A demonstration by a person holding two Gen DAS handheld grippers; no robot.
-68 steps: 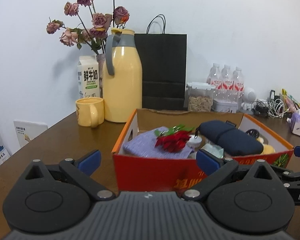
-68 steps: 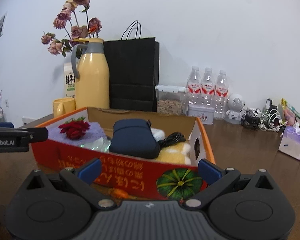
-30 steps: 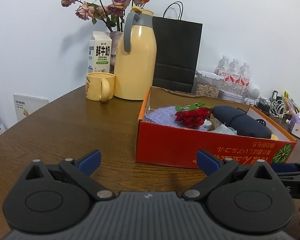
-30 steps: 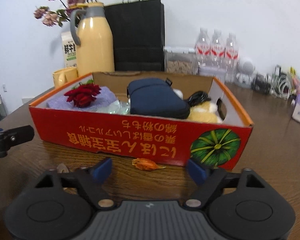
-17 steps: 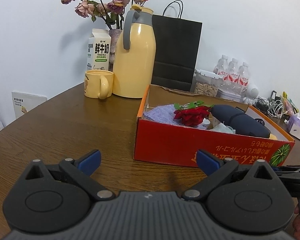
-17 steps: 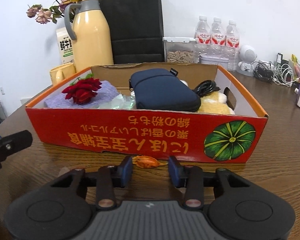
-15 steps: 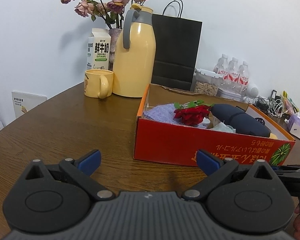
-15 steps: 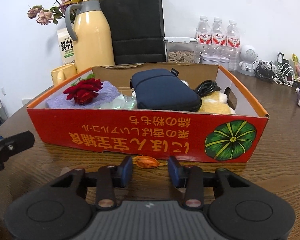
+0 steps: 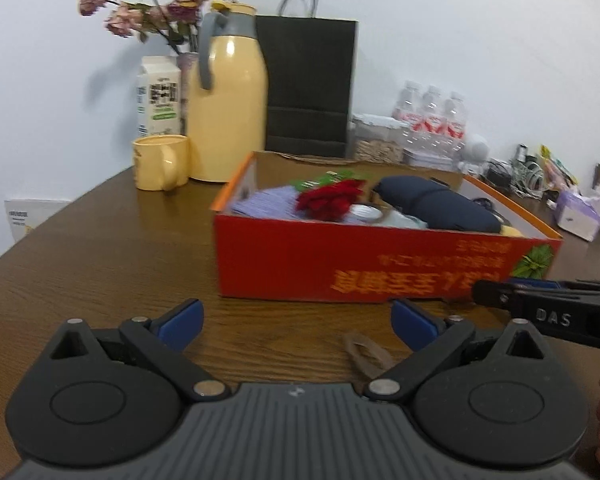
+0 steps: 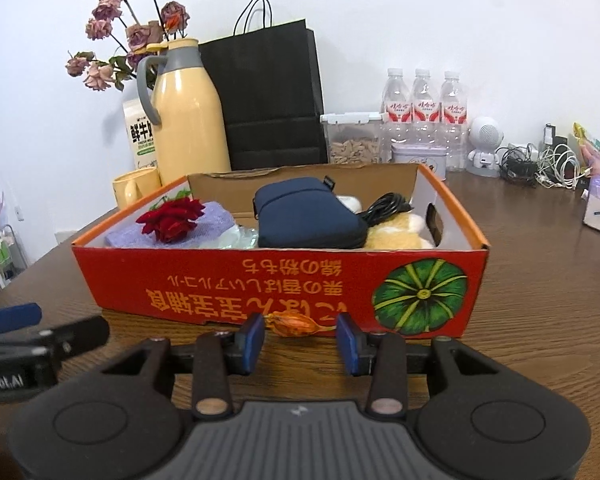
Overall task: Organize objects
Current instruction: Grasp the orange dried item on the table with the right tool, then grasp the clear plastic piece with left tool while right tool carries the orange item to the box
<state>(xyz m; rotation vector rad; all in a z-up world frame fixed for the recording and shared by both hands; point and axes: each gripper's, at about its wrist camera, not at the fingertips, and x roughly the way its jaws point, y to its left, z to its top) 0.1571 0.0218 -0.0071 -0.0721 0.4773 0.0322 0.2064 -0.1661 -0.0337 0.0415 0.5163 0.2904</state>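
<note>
Right wrist view: the right gripper [image 10: 300, 338], its jaws just narrowed yet not pressing, is set astride a small dried orange bud [image 10: 294, 326] lying on the brown wooden worktop [image 10: 540, 300] against the red cardboard box [image 10: 260, 280], presumably for boxing, while the left gripper [image 9: 296, 320] is held wide open.

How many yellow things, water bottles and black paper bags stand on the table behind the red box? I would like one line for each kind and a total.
Yellow things: 2, the flask and the mug
Water bottles: 3
Black paper bags: 1
Total: 6
</note>
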